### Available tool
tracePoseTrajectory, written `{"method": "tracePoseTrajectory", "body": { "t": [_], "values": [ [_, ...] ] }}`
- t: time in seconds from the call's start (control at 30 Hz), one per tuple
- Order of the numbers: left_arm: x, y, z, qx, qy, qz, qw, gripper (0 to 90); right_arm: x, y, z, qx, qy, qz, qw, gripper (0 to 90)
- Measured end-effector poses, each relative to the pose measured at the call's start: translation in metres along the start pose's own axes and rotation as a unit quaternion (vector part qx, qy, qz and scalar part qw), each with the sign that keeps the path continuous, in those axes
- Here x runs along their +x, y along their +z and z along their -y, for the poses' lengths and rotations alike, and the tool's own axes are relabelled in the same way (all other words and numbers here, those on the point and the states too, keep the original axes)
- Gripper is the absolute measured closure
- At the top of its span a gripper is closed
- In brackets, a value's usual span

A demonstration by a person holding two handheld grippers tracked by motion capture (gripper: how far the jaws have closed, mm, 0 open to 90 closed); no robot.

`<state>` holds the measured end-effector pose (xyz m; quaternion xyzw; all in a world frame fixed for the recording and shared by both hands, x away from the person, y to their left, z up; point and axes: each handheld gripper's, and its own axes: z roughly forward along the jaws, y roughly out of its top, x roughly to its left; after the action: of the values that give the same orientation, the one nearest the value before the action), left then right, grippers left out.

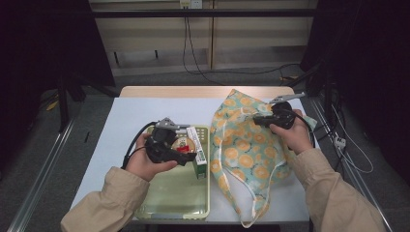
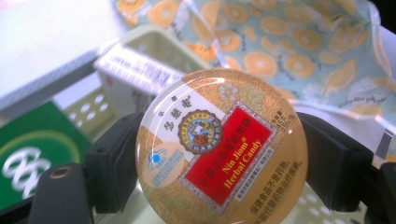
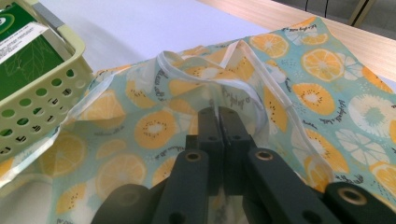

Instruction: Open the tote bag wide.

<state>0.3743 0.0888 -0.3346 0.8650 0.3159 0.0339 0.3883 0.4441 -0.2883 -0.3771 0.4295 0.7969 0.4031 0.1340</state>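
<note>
A round gold candy tin (image 2: pixel 222 149) with a red label sits between the pads of my left gripper (image 2: pixel 222 161), which is shut on its rim and holds it above the pale green basket (image 1: pixel 208 193). From the high view the tin (image 1: pixel 185 146) hangs over the basket's far end, in the left gripper (image 1: pixel 186 153). My right gripper (image 3: pixel 218 116) is shut on the white-trimmed mouth edge of the orange-slice patterned bag (image 3: pixel 154 126). That bag (image 1: pixel 246 145) lies flat to the right of the basket, with the right gripper (image 1: pixel 256 120) at its upper edge.
A green box (image 1: pixel 199 163) and a white box (image 1: pixel 193 134) stand at the basket's right side. The green box (image 2: pixel 32 149) and white box (image 2: pixel 135 70) lie under the tin. The bag's handles trail toward the table's front edge (image 1: pixel 251 220). A white mat (image 1: pixel 130 116) covers the table.
</note>
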Motion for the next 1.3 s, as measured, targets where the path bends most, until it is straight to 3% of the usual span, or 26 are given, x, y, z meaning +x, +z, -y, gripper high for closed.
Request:
{"method": "tracePoseTrajectory", "body": {
  "t": [0.17,0.2,0.23,0.27,0.3,0.33,0.57,0.63,0.77,0.87,0.9,0.93,1.3],
  "values": [
    [-0.008,0.012,-0.021,-0.013,0.009,0.016,0.9998,20.5,0.0,-0.001,-0.001,0.002,0.001,-0.001,1.0,89.3],
    [-0.01,0.015,-0.026,-0.014,0.013,0.016,0.9997,20.5,0.0,0.0,-0.001,0.003,0.0,-0.002,1.0,89.4],
    [-0.014,0.019,-0.03,-0.015,0.015,0.004,0.9998,20.5,-0.001,0.0,-0.001,0.003,0.0,-0.002,1.0,89.4],
    [-0.015,0.023,-0.034,-0.016,0.022,0.024,0.9993,20.5,-0.001,0.0,-0.001,0.003,0.0,-0.002,1.0,89.4],
    [-0.019,0.026,-0.038,-0.016,0.025,0.012,0.9995,20.5,-0.001,0.0,-0.001,0.003,0.001,-0.002,1.0,89.4],
    [-0.019,0.03,-0.042,-0.018,0.031,0.031,0.9989,20.5,-0.001,0.0,-0.001,0.003,0.002,-0.002,1.0,89.4],
    [-0.028,0.053,-0.063,-0.019,0.054,0.048,0.9972,20.5,-0.002,0.001,0.0,0.003,0.003,-0.007,1.0,89.5],
    [-0.027,0.058,-0.066,-0.023,0.051,0.061,0.9966,20.4,-0.003,0.001,0.0,0.003,0.002,-0.007,1.0,89.5],
    [-0.027,0.068,-0.071,-0.011,0.056,0.06,0.9966,20.5,-0.004,-0.001,0.0,-0.001,0.005,-0.008,1.0,89.5],
    [-0.025,0.075,-0.073,-0.017,0.05,0.069,0.9962,20.5,-0.005,-0.002,0.0,-0.002,0.006,-0.009,0.9999,89.5],
    [-0.026,0.077,-0.074,-0.017,0.051,0.052,0.9972,20.5,-0.005,-0.002,0.0,-0.002,0.006,-0.01,0.9999,89.5],
    [-0.025,0.079,-0.075,-0.02,0.049,0.07,0.9961,20.5,-0.005,-0.002,0.0,-0.002,0.006,-0.011,0.9999,89.5],
    [-0.03,0.097,-0.084,-0.023,0.057,0.074,0.9954,20.5,-0.004,0.0,-0.001,-0.004,0.007,-0.011,0.9999,89.5]
  ]
}}
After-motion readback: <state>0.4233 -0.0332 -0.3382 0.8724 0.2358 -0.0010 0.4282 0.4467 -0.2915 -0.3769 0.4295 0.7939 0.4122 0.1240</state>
